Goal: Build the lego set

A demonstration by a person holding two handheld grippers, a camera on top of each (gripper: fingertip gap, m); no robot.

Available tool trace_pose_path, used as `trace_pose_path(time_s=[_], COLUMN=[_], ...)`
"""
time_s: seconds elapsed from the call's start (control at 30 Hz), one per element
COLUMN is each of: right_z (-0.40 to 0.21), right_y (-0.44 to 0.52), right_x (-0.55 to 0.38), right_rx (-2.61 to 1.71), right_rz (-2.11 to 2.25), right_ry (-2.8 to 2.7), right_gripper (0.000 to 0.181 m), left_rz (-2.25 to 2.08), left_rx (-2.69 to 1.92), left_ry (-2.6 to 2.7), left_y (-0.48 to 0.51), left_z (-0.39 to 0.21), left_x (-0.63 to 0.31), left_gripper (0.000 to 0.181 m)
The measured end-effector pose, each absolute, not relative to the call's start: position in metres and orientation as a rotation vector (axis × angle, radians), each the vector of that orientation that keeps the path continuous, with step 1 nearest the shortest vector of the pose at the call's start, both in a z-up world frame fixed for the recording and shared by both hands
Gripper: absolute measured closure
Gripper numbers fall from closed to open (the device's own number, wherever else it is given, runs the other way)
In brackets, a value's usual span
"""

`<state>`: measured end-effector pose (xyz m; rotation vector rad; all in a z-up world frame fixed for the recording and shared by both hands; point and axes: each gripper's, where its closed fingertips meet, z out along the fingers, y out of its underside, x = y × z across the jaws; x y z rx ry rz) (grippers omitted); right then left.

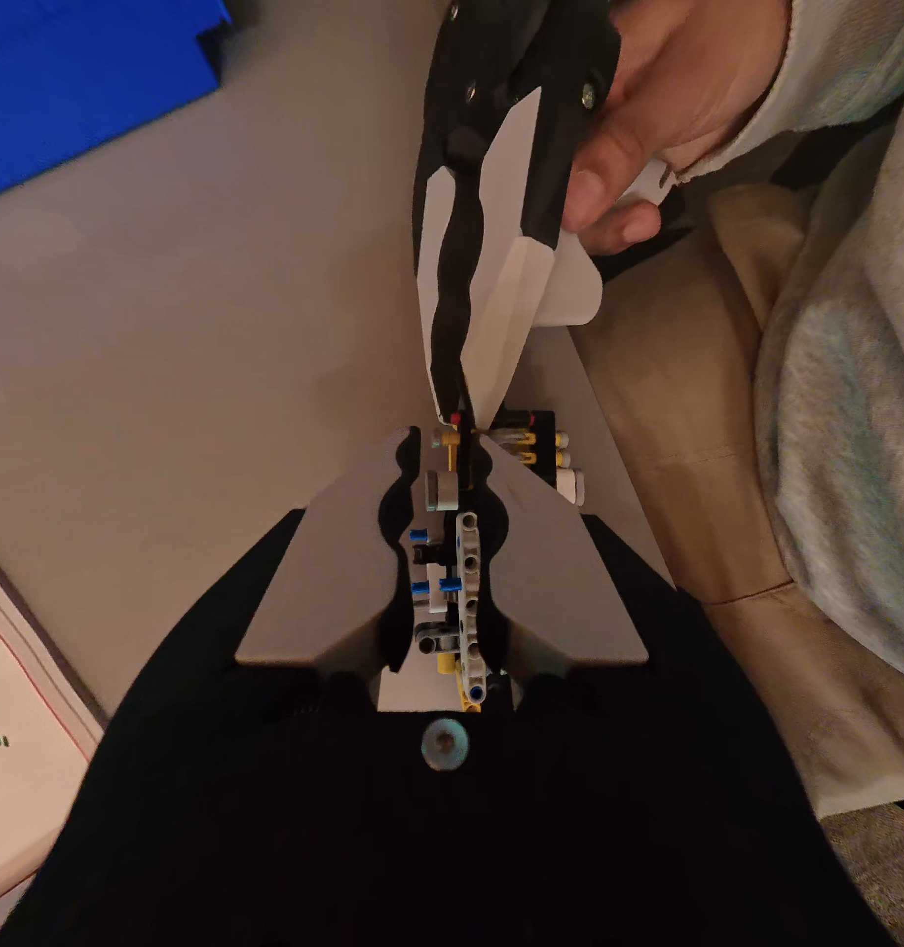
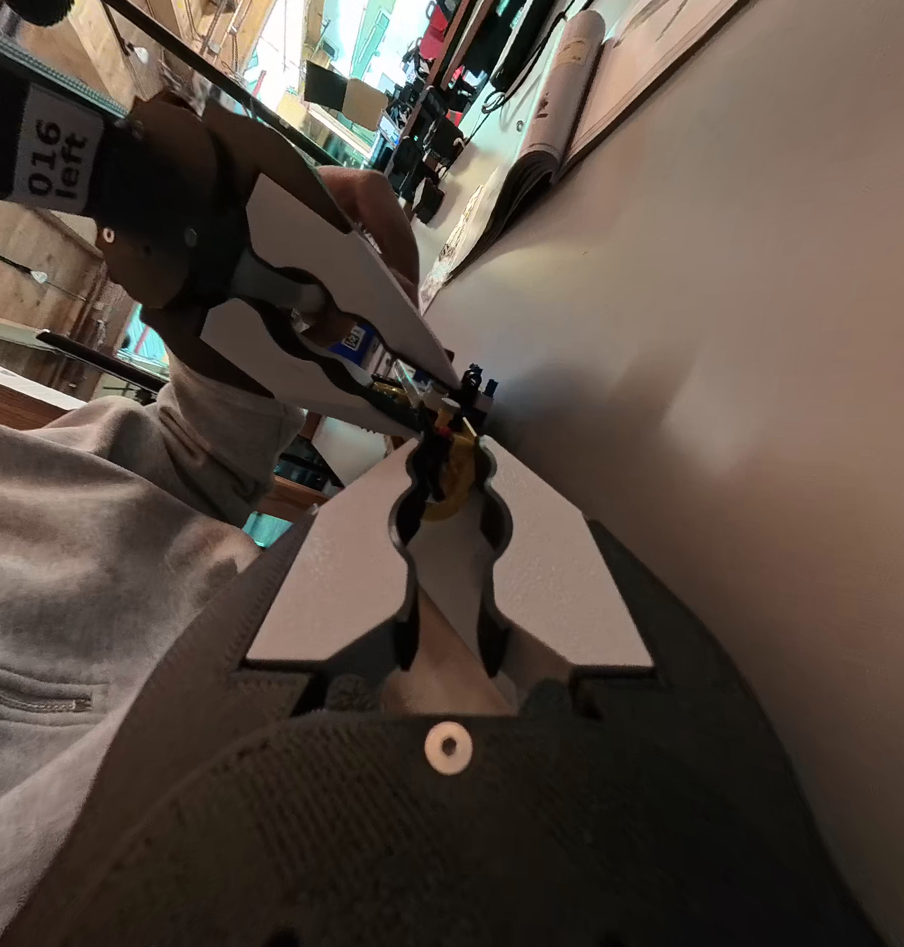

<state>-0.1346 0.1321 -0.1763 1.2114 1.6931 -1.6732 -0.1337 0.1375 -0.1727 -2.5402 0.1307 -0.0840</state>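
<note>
A partly built lego assembly (image 1: pixel 468 589) of a grey beam, blue pins and yellow and black parts lies between the jaws of my left gripper (image 1: pixel 447 446), which is shut on it above the grey table (image 1: pixel 183 307). My right gripper (image 1: pixel 455 410) comes in from the top, held by a hand, and is shut on a thin black piece with a red pin (image 1: pixel 456 417) at the assembly's far end. In the right wrist view, my right gripper (image 2: pixel 447 451) pinches the black piece (image 2: pixel 432 471) beside a yellow part (image 2: pixel 455 481). The left gripper (image 2: pixel 439 407) enters from the upper left.
A blue box (image 1: pixel 81 77) stands at the far left of the table. An open instruction booklet (image 2: pixel 568 128) lies farther along it, and a printed sheet (image 1: pixel 19 717) lies at the near left. The table edge and the person's lap (image 1: pixel 696 461) are at the right.
</note>
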Motion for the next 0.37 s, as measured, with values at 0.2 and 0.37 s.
trace_pose_path(time_s=[0.2,0.37], right_z=[-0.1744,-0.1777], right_y=[0.1316,0.1374], right_x=[-0.1336,-0.1338], right_rx=[1.203,1.224], right_rz=[-1.688,-1.664], right_ry=[1.703,1.682], right_gripper=[0.176,0.175], left_rz=[-0.083,-0.032], left_rx=[-2.521,-2.532], left_ry=[0.124,0.106], left_y=[0.1371,0.1371], left_z=[-0.1747,-0.1778], left_x=[-0.1289,-0.1358], left_gripper=[0.170,0.172])
